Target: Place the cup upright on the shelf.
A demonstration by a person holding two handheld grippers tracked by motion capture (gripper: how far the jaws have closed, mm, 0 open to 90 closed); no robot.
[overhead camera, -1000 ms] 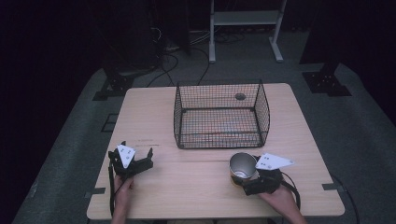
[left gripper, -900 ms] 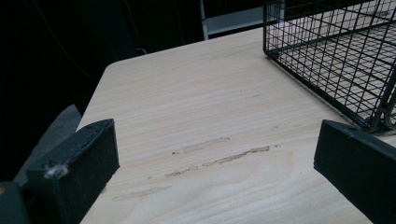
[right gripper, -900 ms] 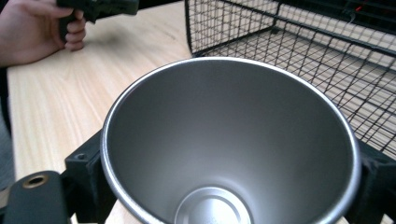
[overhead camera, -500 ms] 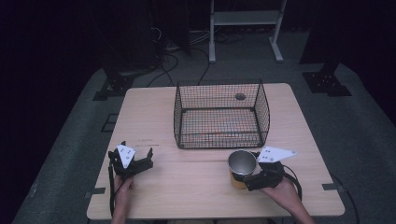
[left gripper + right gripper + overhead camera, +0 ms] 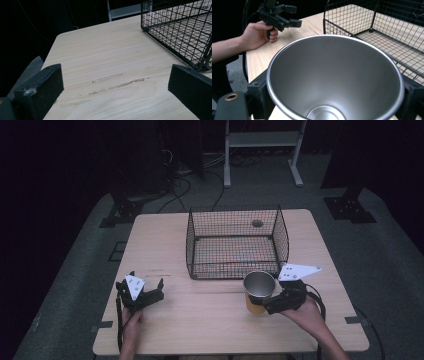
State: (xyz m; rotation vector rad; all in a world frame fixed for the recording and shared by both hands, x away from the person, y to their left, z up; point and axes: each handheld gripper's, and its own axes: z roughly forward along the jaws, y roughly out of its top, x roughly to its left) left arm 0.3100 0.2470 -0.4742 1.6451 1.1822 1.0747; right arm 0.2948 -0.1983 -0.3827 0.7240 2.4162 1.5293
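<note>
Your right tool [image 5: 267, 304] gripped a steel cup [image 5: 259, 290] in the lower centre-right of the high view, its jaws having just closed in on the cup's walls. The cup was a smooth, brushed-metal cone, wide at its rolled rim and narrowing to a small round floor; in the right gripper view [image 5: 337, 77] the two black jaws pressed its sides low on the left and right. Its outer wall looked yellowish below the rim. It stood upright, just in front of the wire basket [image 5: 235, 242].

The basket was a black, square-meshed cage with thin rods, open at the top, and the pale wood showed through its floor. It sat in the middle of the desk [image 5: 165, 245], toward the far edge. The cup's rim lay near the basket's front right corner without touching it.

Your left tool [image 5: 150, 296] sat in the lower left of the high view with its jaws spread and nothing between them; in the left gripper view the blocky, matt black jaws framed bare wood grain with a few scuff streaks.

The desk was light, straight-grained board with rounded corners. Broad bare wood lay between your two tools and to the left of the basket. Your right hand [image 5: 305, 315] was close to the desk's near edge.
</note>
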